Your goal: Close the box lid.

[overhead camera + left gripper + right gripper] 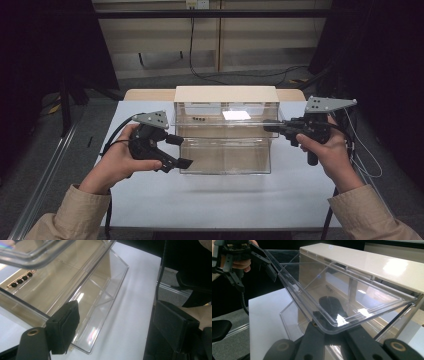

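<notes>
White table: right claw clamps clear lid; left claw open.

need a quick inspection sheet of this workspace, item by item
surface: white table, bare around the box.
job's things: clear plastic box with a beige back; its clear lid is raised and tilted.
clutter: a row of small dark pieces inside the box; a white patch beside them, cannot tell what.
grippers: left tool open at the box's left end, one pad by the wall; right tool shut on the lid's right edge.
cables: a black one trails from the left tool, thin light ones by the right; more on the floor behind.
surroundings: dark room, grey floor, pale wall panel.
</notes>
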Action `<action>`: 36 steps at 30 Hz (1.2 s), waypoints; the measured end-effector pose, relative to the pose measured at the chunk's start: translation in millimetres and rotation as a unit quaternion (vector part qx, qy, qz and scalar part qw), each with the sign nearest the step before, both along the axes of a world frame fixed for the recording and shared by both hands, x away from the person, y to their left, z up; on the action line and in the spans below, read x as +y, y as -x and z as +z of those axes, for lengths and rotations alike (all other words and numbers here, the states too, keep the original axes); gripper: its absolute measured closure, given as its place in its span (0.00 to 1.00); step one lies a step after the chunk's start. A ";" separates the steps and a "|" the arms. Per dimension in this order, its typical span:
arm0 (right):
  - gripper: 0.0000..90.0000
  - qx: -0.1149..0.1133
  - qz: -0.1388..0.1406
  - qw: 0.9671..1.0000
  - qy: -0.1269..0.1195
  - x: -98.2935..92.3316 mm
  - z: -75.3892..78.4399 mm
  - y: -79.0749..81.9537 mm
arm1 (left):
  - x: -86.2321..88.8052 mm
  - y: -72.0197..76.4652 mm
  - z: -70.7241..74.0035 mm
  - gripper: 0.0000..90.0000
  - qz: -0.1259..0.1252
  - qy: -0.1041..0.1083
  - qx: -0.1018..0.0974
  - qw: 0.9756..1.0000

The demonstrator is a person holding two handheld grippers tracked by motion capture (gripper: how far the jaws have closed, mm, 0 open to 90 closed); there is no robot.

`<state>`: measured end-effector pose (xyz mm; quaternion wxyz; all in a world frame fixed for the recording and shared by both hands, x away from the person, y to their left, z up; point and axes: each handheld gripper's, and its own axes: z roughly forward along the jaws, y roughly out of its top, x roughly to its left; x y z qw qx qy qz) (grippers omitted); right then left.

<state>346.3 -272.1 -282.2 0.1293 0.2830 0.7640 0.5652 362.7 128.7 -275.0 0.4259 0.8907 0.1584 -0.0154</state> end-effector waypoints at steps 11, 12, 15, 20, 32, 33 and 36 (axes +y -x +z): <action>1.00 0.002 0.000 1.000 -0.002 -1.8 -5.7 3.6 | 2.9 1.0 -10.8 0.21 0.006 -0.007 0.006 1.000; 1.00 0.003 0.000 1.000 -0.001 -2.2 -6.3 3.9 | 3.1 1.2 -11.7 0.20 0.007 -0.008 0.005 1.000; 1.00 0.004 0.001 1.000 -0.001 -2.6 -7.7 5.3 | 4.5 1.0 -13.5 0.20 0.007 -0.014 0.002 1.000; 1.00 0.001 0.001 1.000 0.001 -3.1 -7.9 7.4 | 6.8 1.5 -15.7 0.19 0.010 -0.011 0.005 1.000; 1.00 0.002 0.013 1.000 -0.001 -2.9 -8.7 13.4 | 11.2 3.3 -20.7 0.19 0.013 -0.015 0.006 1.000; 1.00 0.001 0.011 1.000 0.001 -2.9 -8.7 14.4 | 11.4 3.1 -21.0 0.19 0.010 -0.018 0.005 1.000; 1.00 0.002 0.010 1.000 0.001 -4.0 -10.0 16.2 | 11.0 3.7 -22.4 0.19 0.009 -0.021 0.005 1.000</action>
